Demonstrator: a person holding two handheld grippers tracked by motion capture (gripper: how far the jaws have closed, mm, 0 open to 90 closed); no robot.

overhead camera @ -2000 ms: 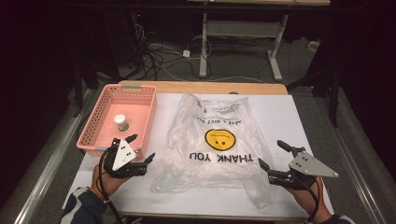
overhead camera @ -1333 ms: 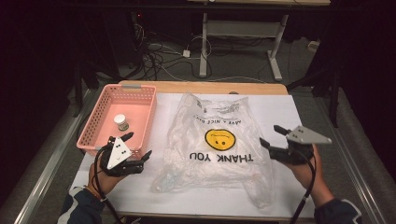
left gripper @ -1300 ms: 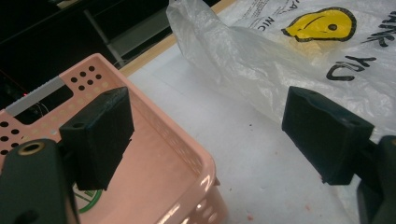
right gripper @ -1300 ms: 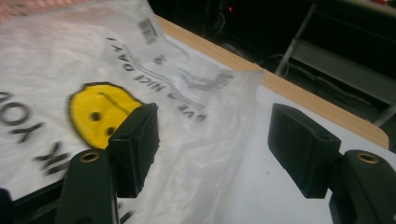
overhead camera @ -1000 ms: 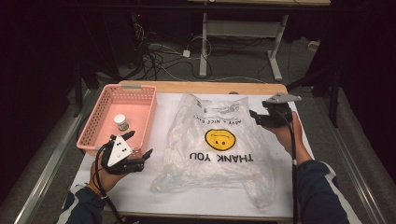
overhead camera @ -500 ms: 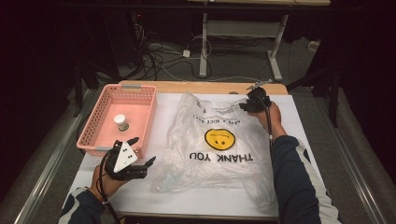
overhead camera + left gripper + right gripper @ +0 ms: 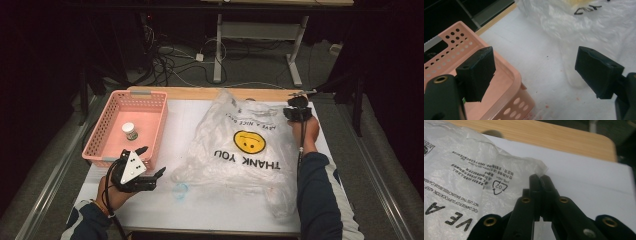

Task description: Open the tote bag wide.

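Observation:
A clear plastic bag (image 7: 245,150) with a yellow smiley and "THANK YOU" print lies flat on the white table. My right gripper (image 7: 297,107) is at the bag's far right corner. In the right gripper view its jaws are pressed together, and my right gripper (image 7: 540,177) pinches the edge of the bag (image 7: 461,170). My left gripper (image 7: 153,160) hovers open at the near left, between the pink basket (image 7: 100,142) and the bag's near left corner. In the left gripper view, my left gripper (image 7: 534,72) has nothing between its jaws, with the basket (image 7: 509,72) on one side and the bag (image 7: 584,22) ahead.
A small white-capped bottle (image 7: 129,131) stands inside the pink basket. The wooden table edge (image 7: 200,93) runs along the far side, with cables and a desk frame on the floor beyond. Bare white surface lies near the front edge (image 7: 210,210).
My right gripper swept from the near right side up to the bag's far right corner and shut there. My left gripper stayed near the basket's front corner, shifting only slightly.

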